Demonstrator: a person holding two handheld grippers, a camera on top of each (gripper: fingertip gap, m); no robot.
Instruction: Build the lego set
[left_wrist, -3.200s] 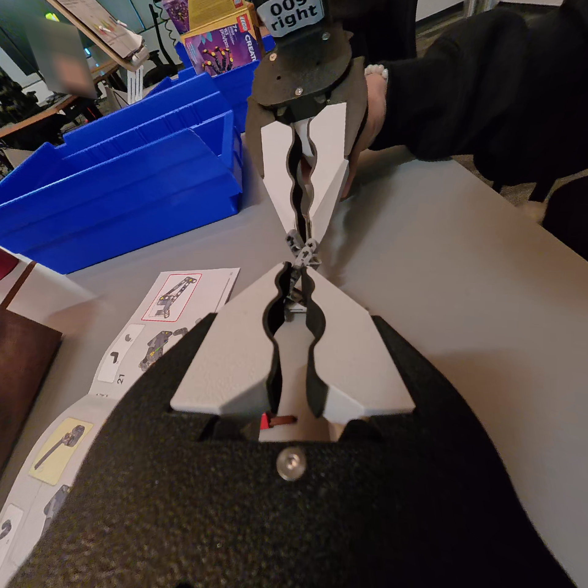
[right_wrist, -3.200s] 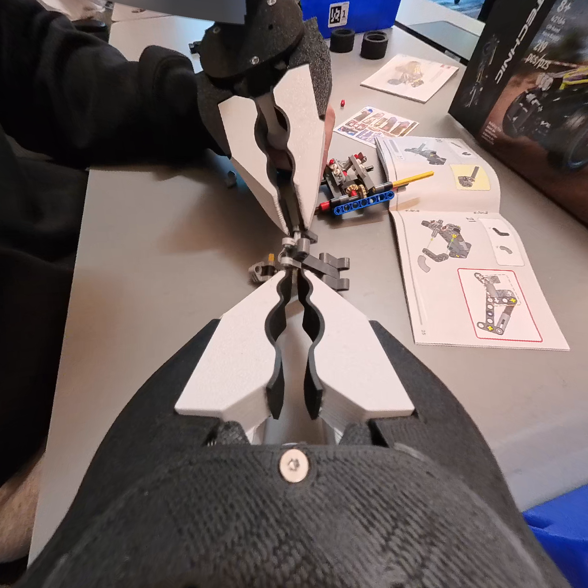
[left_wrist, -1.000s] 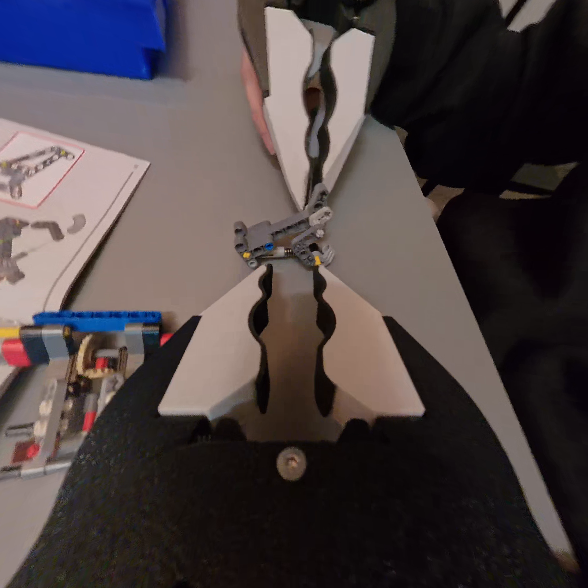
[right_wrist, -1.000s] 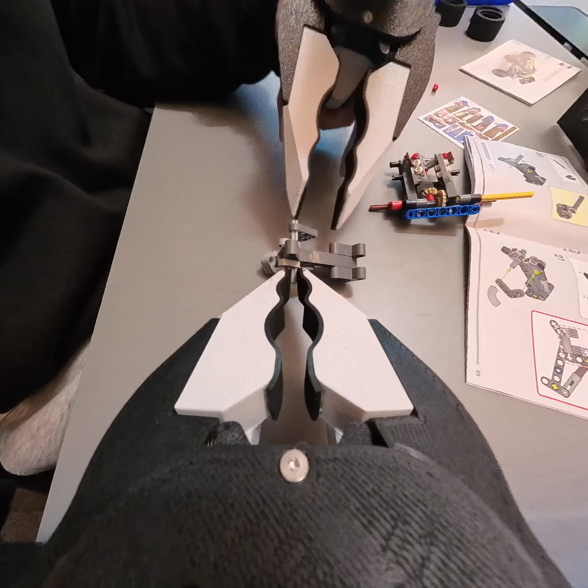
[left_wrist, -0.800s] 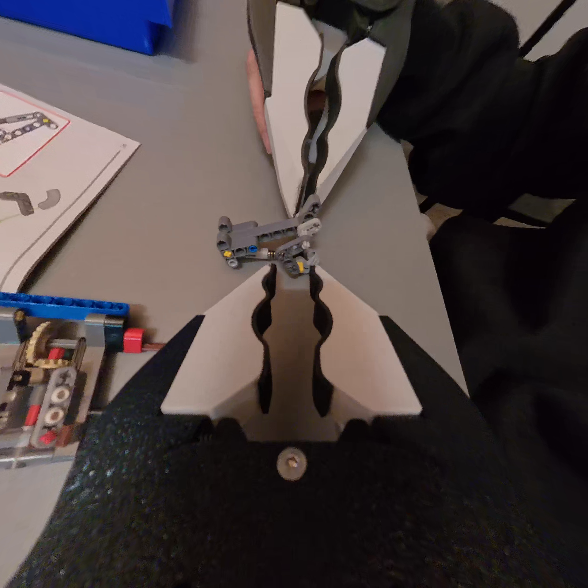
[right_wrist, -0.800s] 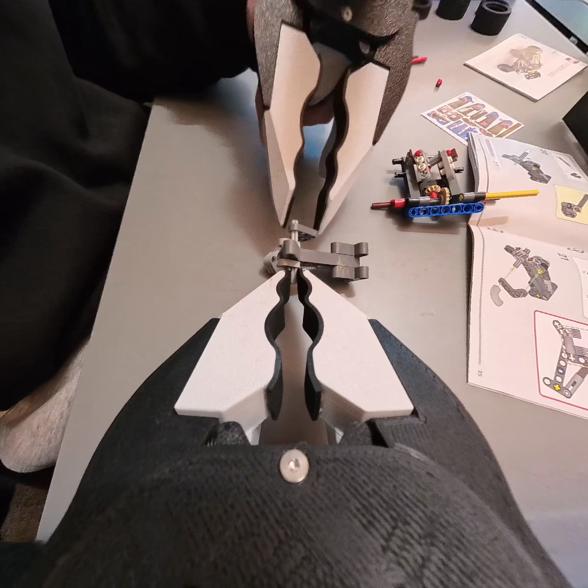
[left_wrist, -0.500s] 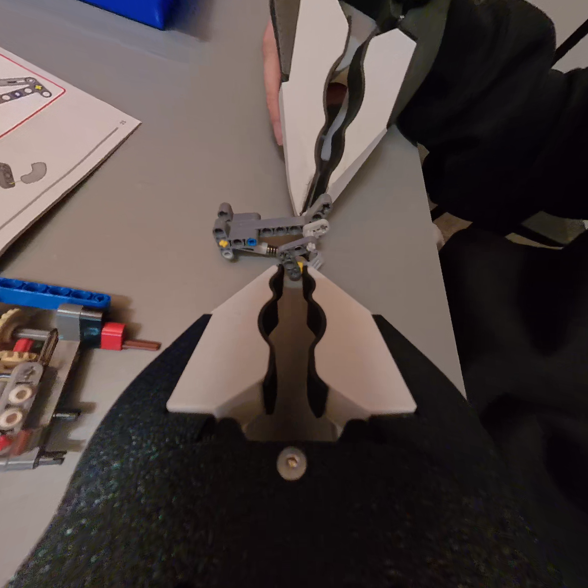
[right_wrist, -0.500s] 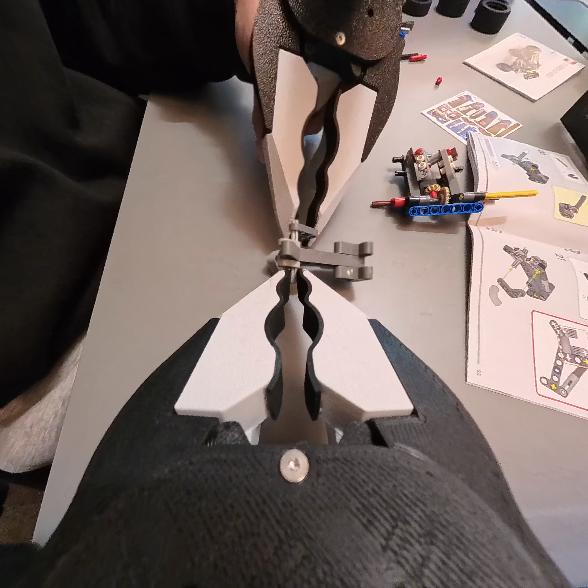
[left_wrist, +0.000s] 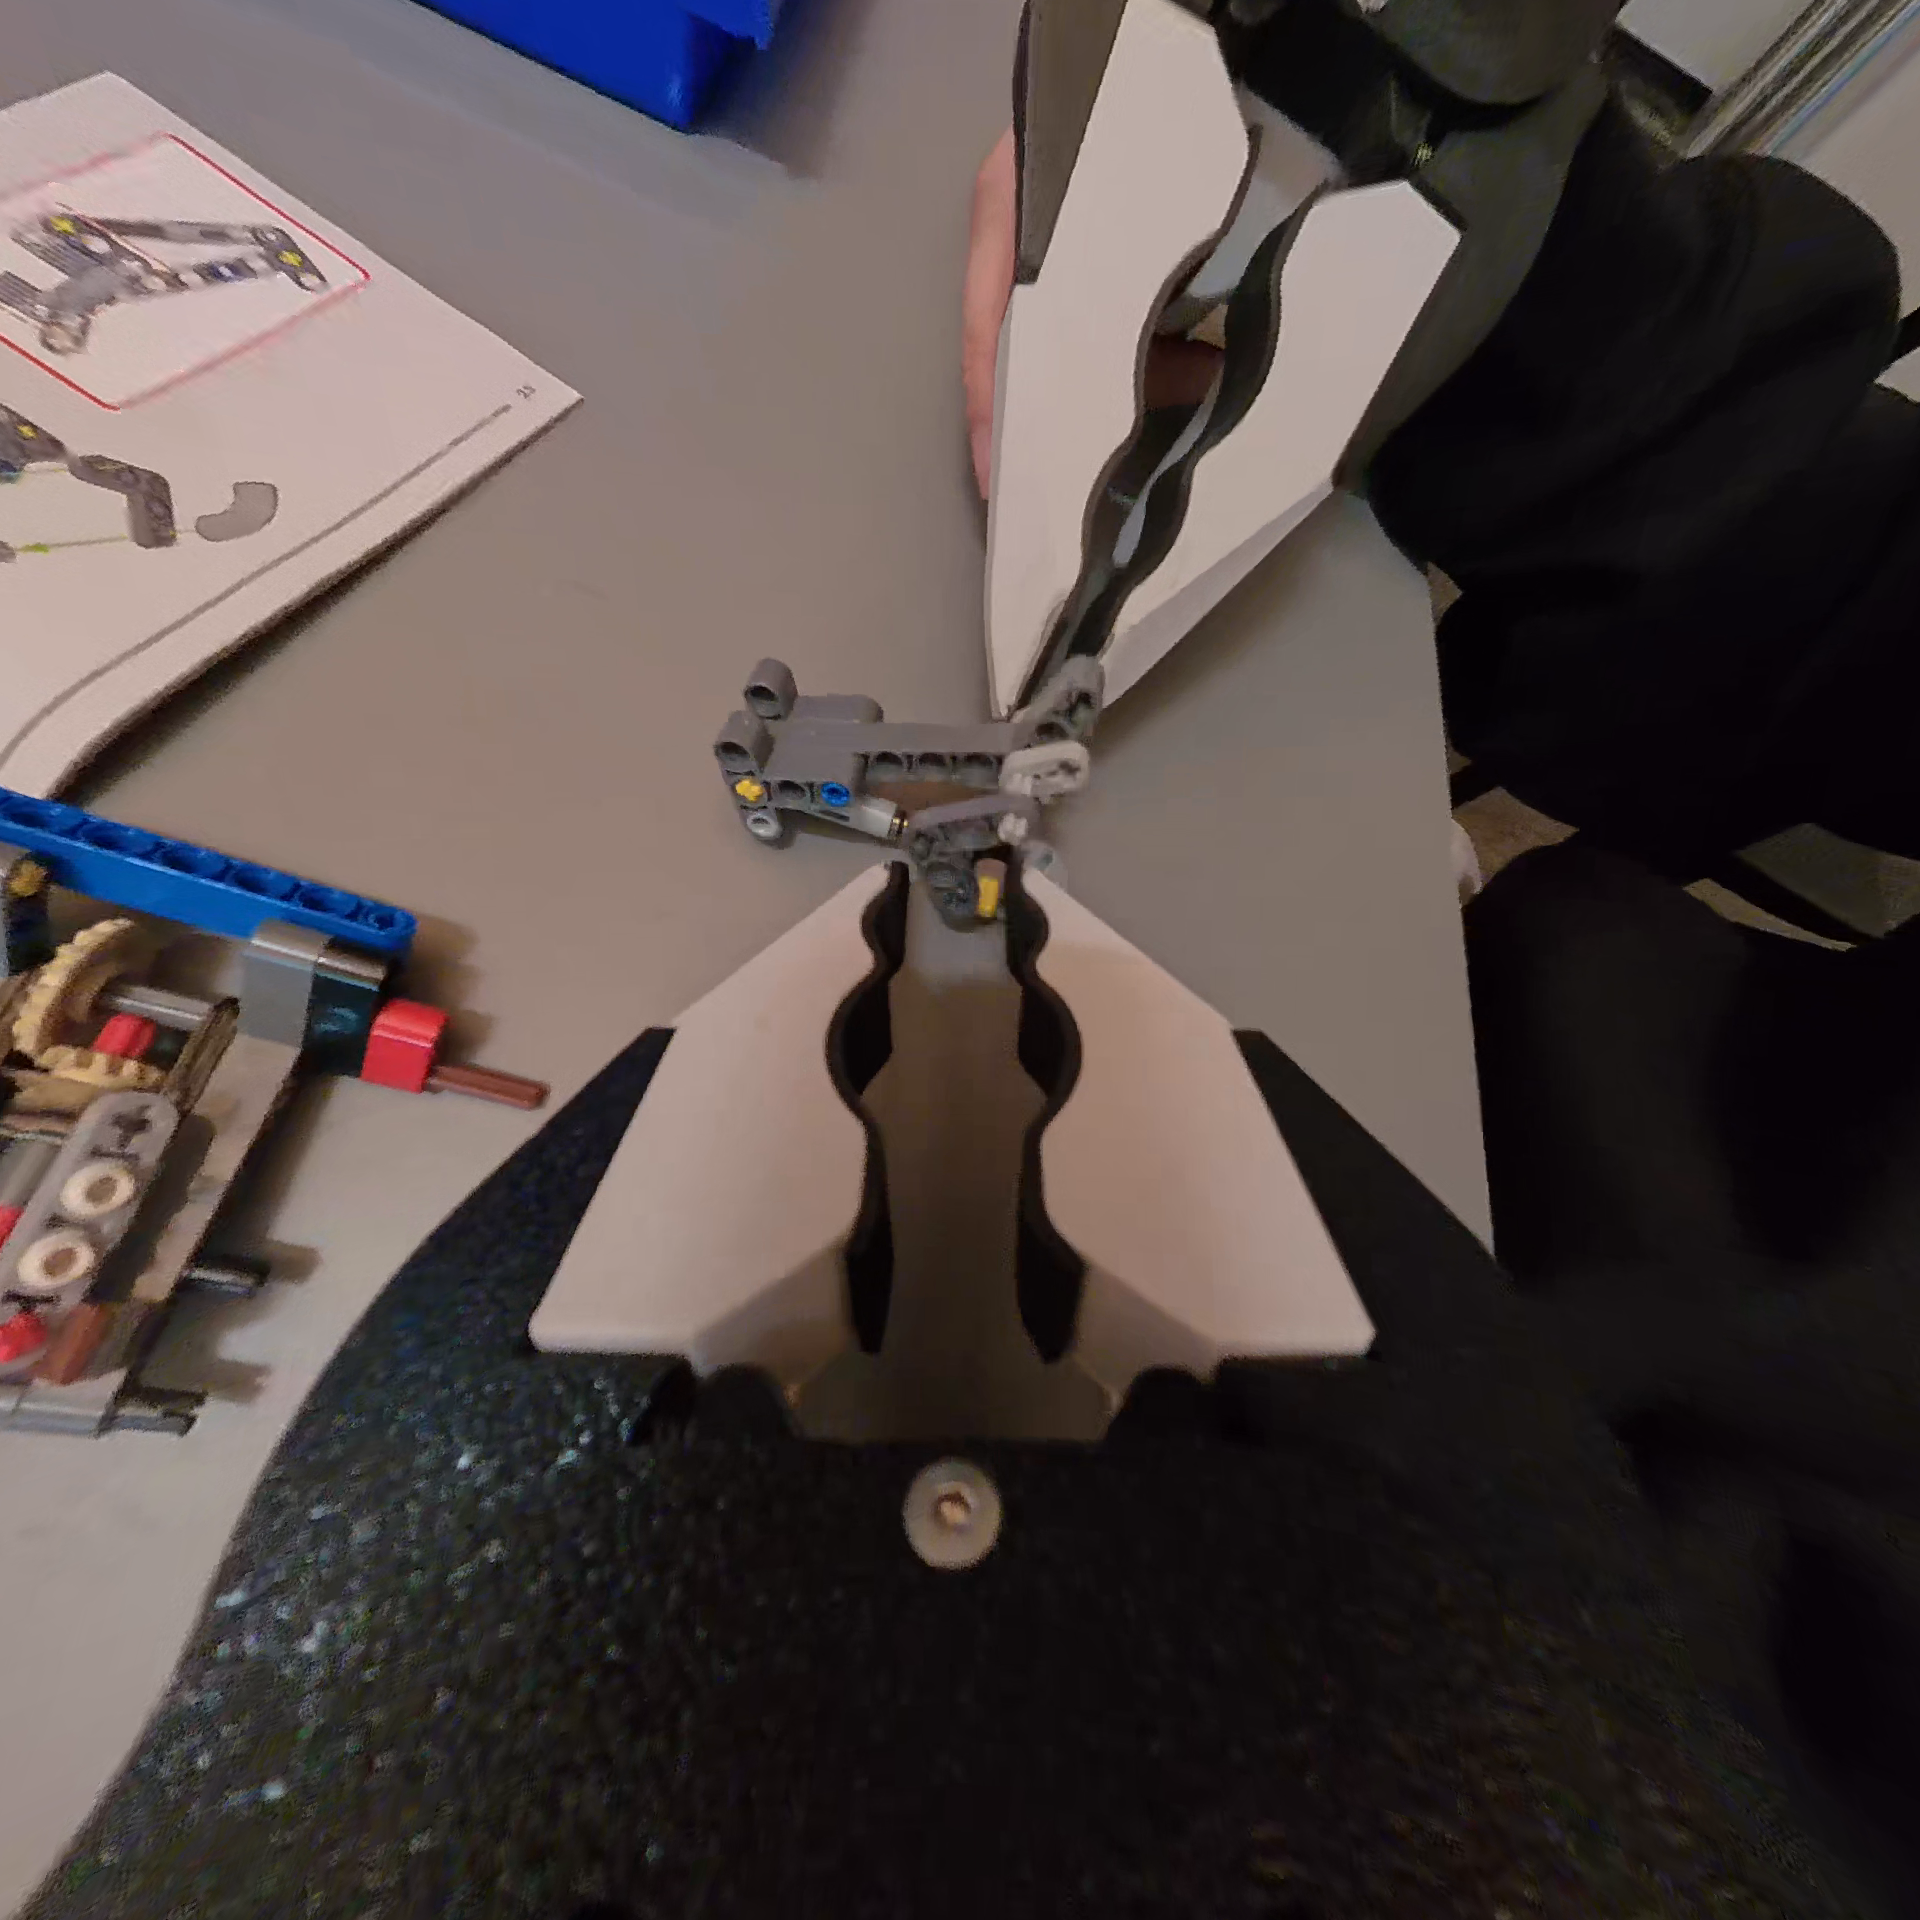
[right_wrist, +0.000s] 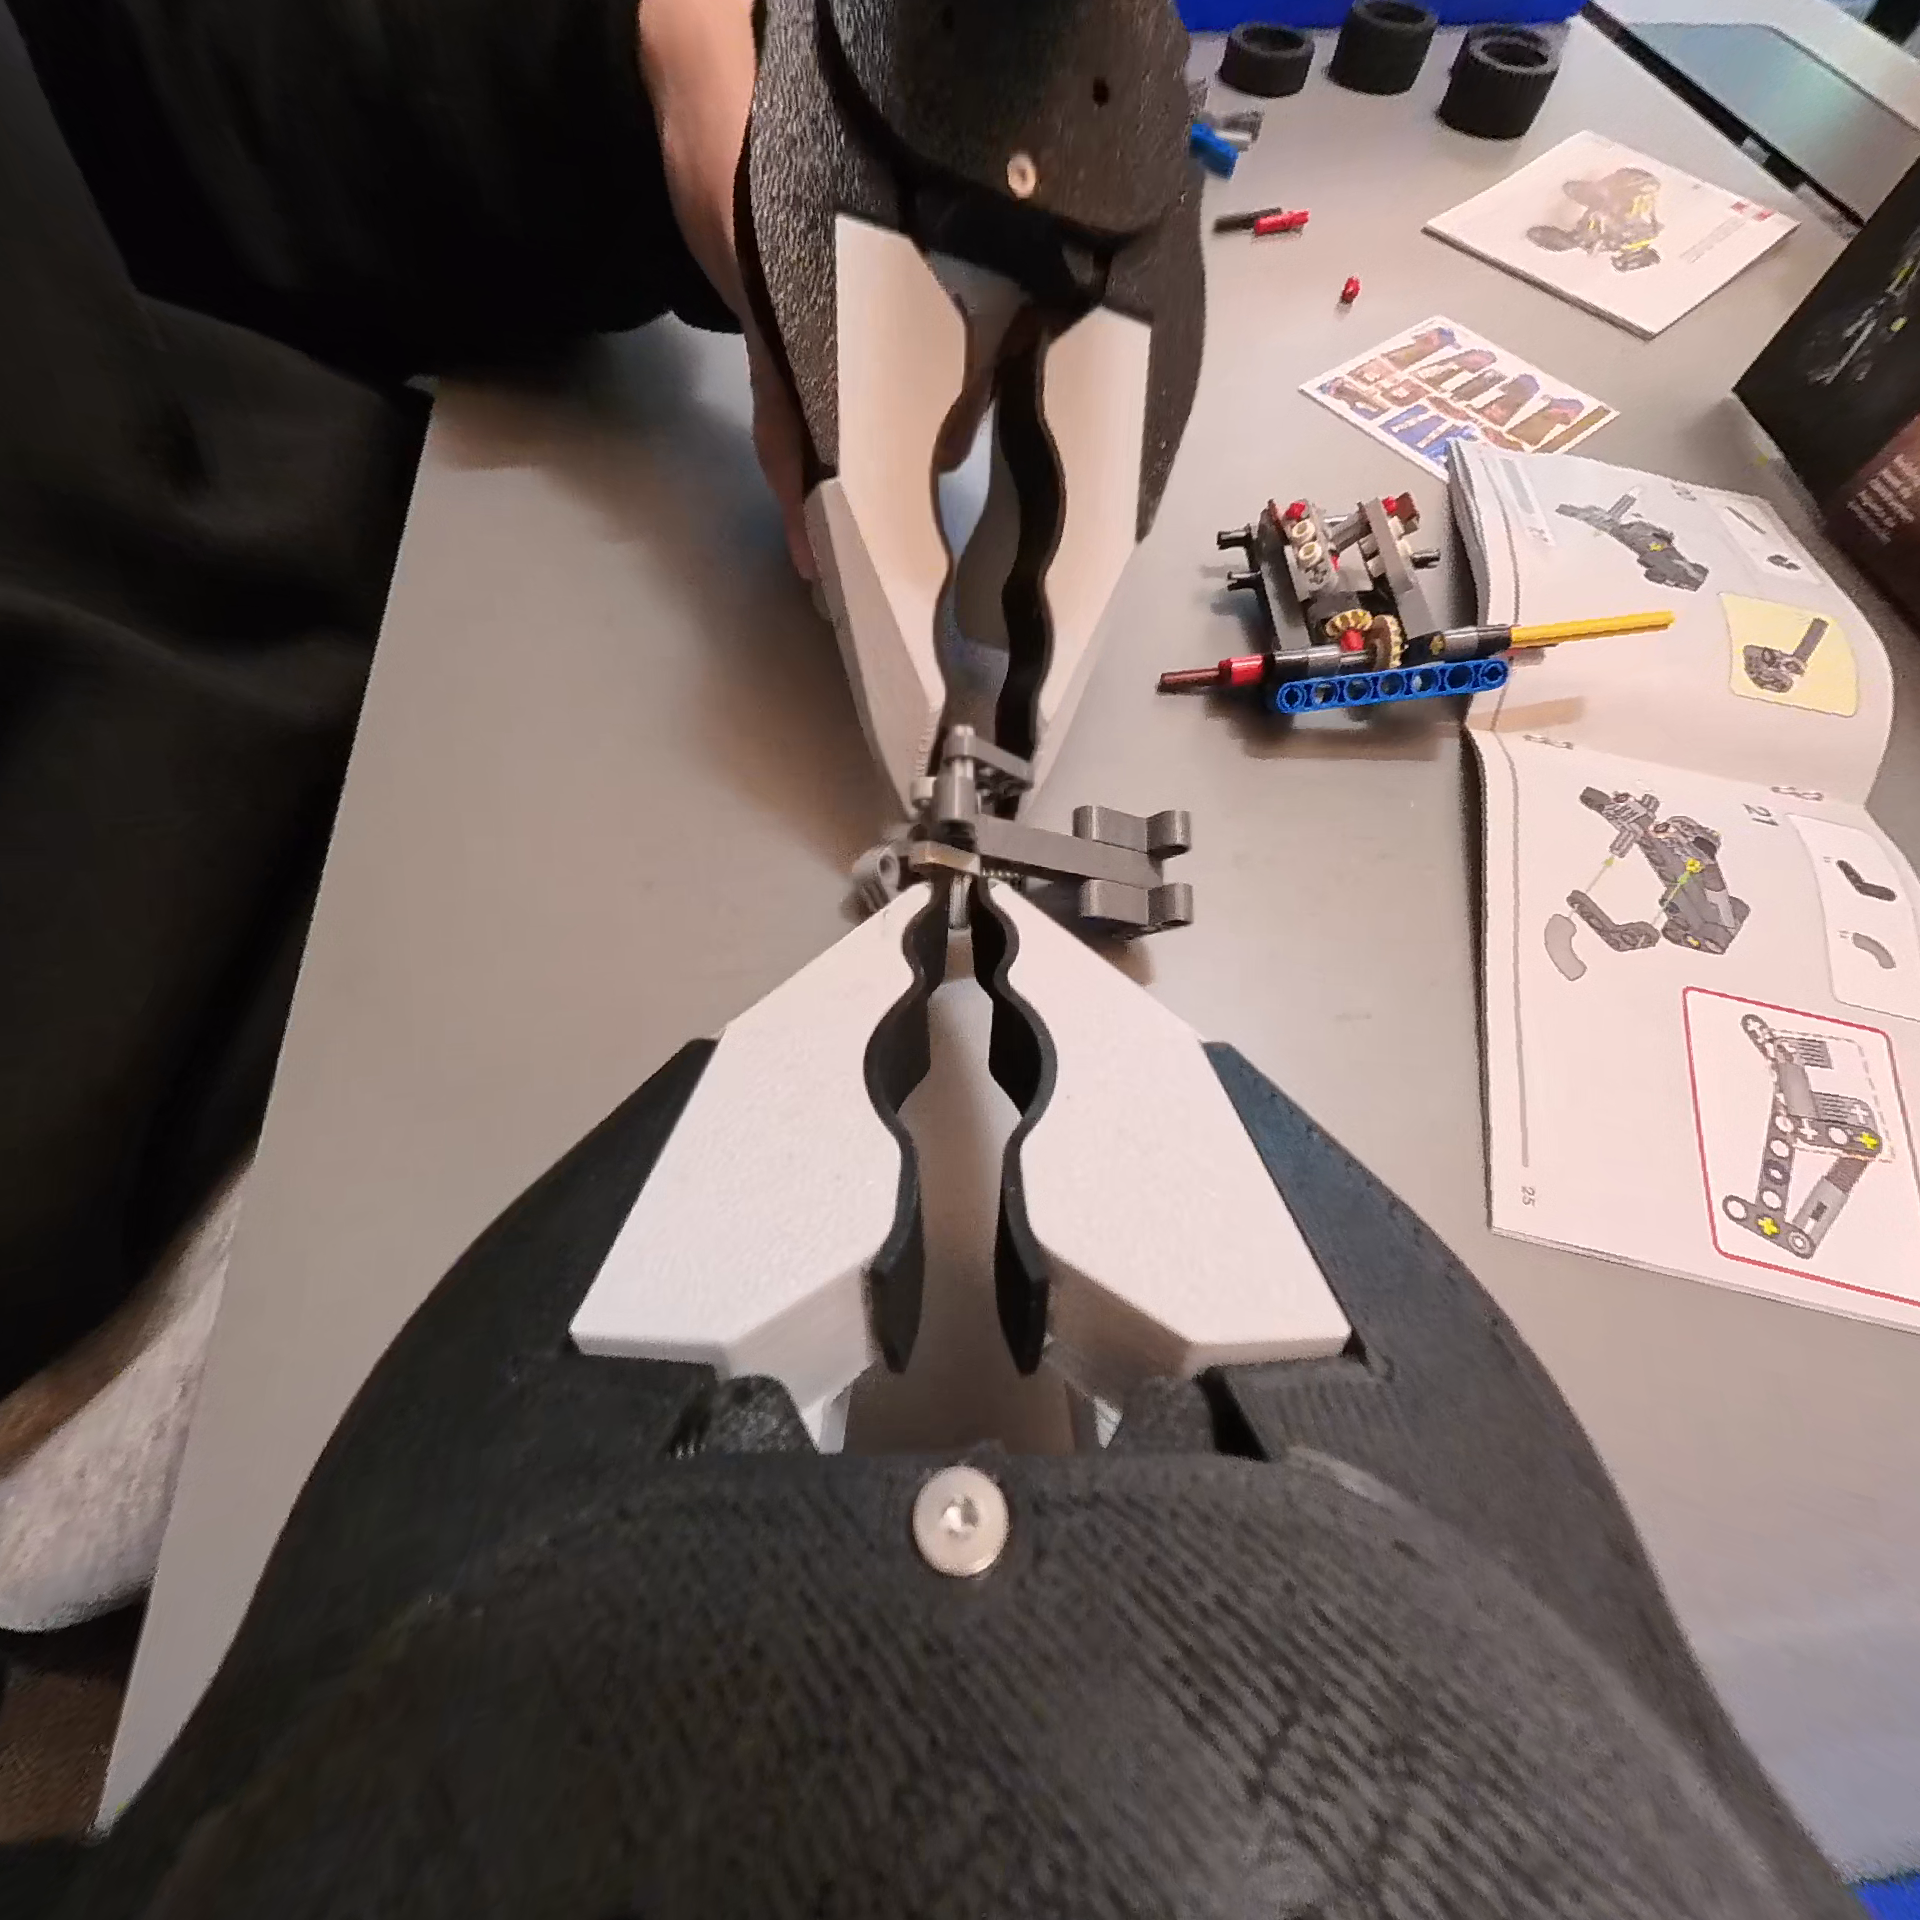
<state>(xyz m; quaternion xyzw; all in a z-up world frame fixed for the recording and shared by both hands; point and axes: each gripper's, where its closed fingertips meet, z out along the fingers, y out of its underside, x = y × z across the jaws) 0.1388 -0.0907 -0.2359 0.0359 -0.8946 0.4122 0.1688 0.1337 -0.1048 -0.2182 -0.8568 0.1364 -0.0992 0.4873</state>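
Note:
A small grey lego assembly (left_wrist: 894, 753) of beams with blue and yellow pins is held just above the grey table, between the two grippers. My left gripper (left_wrist: 961, 883) is closed on its near end, around a dark connector with a yellow pin. My right gripper (right_wrist: 961, 904) is shut on the opposite end of the assembly (right_wrist: 1081, 847), whose two grey arms stick out to the right. Each gripper shows in the other's view: the right one in the left wrist view (left_wrist: 1049, 686), the left one in the right wrist view (right_wrist: 982, 743).
A chassis with gears and a blue beam (right_wrist: 1382, 686) lies beside the open instruction booklet (right_wrist: 1662, 935); both show in the left wrist view (left_wrist: 197, 883) (left_wrist: 208, 364). A sticker sheet (right_wrist: 1455, 400), black tyres (right_wrist: 1382, 42) and a dark box (right_wrist: 1849, 364) lie beyond. Table edge (left_wrist: 1455, 935) is close.
My left gripper had let go and opened a second ago; it has since moved back in and narrowed on the assembly's end. My right gripper has stayed shut on it.

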